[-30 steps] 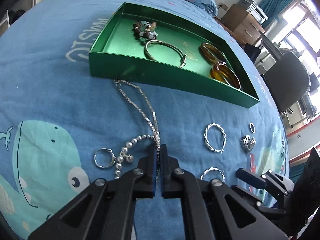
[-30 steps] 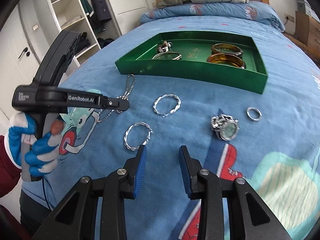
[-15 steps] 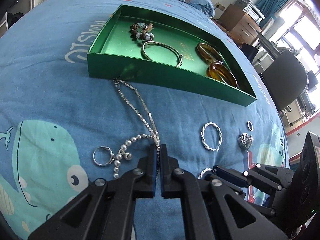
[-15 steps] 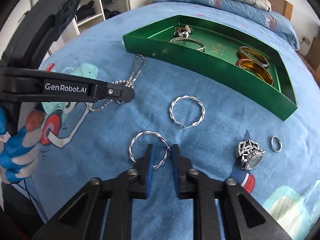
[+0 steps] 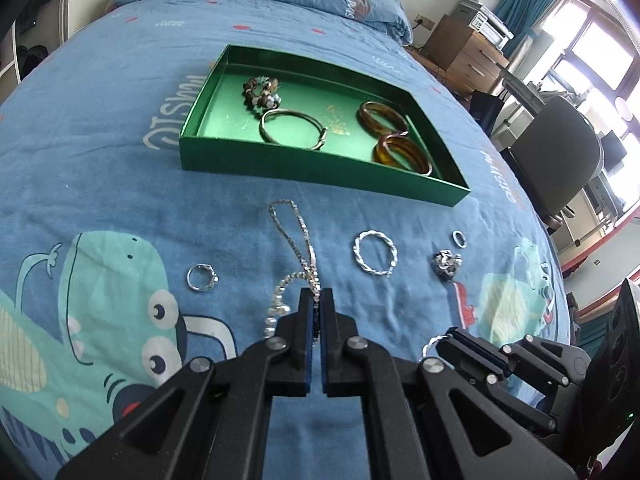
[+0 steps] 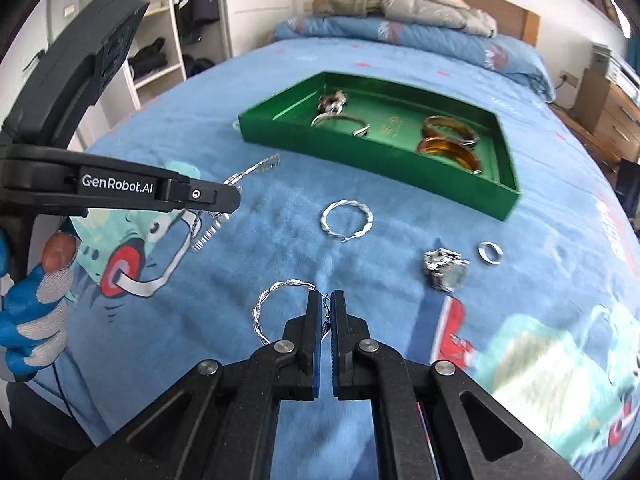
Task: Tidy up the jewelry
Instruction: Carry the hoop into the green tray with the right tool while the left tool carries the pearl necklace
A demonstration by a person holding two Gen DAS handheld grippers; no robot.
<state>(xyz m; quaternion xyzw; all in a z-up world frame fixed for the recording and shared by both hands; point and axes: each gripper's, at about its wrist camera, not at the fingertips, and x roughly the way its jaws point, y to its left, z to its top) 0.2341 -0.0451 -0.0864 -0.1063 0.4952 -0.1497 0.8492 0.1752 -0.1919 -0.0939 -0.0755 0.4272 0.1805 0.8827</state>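
My left gripper (image 5: 316, 295) is shut on a silver chain necklace (image 5: 298, 232), which trails over the blue bedspread toward the green tray (image 5: 320, 172); a pearl strand (image 5: 280, 294) hangs beside the fingers. My right gripper (image 6: 327, 299) is shut on a twisted silver hoop (image 6: 266, 304), held just above the bed. The tray (image 6: 360, 152) holds a bead bracelet (image 5: 262, 90), a silver bangle (image 5: 292, 128) and two amber bangles (image 5: 402, 154). The right wrist view shows the left gripper (image 6: 228, 200) from the side with the chain dangling.
Loose on the bedspread lie a second twisted hoop (image 5: 375, 254), a silver ring (image 5: 202, 278), a chunky silver piece (image 6: 444, 268) and a small band ring (image 6: 491, 253). A gloved hand (image 6: 36, 300) holds the left gripper. A chair (image 5: 556, 160) stands beyond the bed's right edge.
The right gripper's jaws closed on the twisted hoop and raised it. The left gripper rose with the necklace, drawing the chain away from the tray's front wall.
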